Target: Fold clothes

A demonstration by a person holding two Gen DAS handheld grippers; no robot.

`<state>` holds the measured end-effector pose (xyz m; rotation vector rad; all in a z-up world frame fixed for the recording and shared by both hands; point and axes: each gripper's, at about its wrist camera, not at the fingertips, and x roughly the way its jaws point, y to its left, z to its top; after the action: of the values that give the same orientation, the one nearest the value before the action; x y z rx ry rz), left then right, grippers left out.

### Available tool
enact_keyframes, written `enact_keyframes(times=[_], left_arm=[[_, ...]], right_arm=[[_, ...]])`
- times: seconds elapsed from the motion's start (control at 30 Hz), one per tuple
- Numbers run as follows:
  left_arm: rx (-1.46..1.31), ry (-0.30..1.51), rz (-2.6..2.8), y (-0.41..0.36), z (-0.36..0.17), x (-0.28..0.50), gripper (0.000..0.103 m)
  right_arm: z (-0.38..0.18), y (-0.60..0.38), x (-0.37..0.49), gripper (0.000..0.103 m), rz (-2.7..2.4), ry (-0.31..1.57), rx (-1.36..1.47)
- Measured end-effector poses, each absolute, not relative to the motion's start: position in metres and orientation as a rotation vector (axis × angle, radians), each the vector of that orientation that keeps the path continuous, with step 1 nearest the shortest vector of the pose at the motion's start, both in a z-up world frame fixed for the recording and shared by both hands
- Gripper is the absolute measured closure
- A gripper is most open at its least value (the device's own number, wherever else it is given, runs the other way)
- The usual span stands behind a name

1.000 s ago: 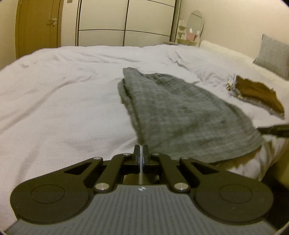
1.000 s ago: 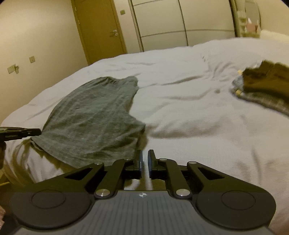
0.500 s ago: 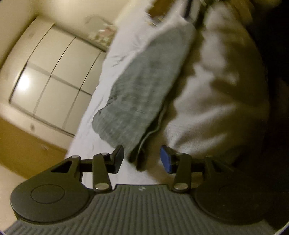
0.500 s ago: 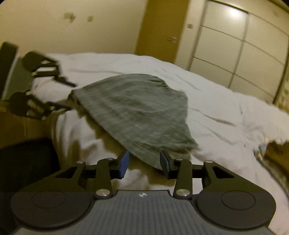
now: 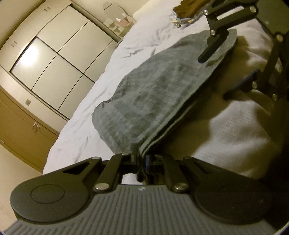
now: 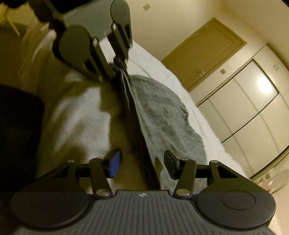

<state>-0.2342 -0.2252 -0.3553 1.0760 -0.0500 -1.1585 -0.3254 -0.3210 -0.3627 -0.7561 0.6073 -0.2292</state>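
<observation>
A grey knitted garment (image 5: 159,94) lies flat on the white bed (image 5: 234,126), its hem along the bed's near edge. My left gripper (image 5: 141,160) is shut on one corner of that hem. In the right wrist view the same left gripper (image 6: 120,67) shows at the top, pinching the bunched fabric. My right gripper (image 6: 142,163) is open, with the garment (image 6: 162,115) edge running between its blue-padded fingers (image 6: 114,165); I cannot tell whether the pads touch the fabric. From the left wrist view the right gripper (image 5: 213,78) straddles the hem's far corner.
A brown folded pile (image 5: 189,8) sits further up the bed. White wardrobe doors (image 5: 54,54) and a wooden door (image 6: 204,59) stand behind. The bed's side drops to dark floor (image 6: 16,135) beside the grippers.
Both grippers have swung down to the bed's edge and rolled sideways. The left one, open half a second ago, has shut on the hem. The right one has opened wider around the hem.
</observation>
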Motion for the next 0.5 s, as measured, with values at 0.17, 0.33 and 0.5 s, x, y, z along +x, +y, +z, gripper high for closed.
enact_keyframes(times=[0.17, 0.33, 0.5], left_arm=[[1.070, -0.056, -1.175, -0.225, -0.352, -0.233, 0.098], [1.061, -0.063, -1.178, -0.226, -0.345, -0.231, 0.098], [1.089, -0.100, -1.172, -0.221, -0.336, -0.235, 0.099]], right_arm=[[-0.370, -0.354, -0.336, 0.061, -0.338, 0.667, -0.839], [-0.380, -0.375, -0.346, 0.075, -0.384, 0.672, -1.000], [-0.374, -0.376, -0.344, 0.102, -0.338, 0.648, -1.035]])
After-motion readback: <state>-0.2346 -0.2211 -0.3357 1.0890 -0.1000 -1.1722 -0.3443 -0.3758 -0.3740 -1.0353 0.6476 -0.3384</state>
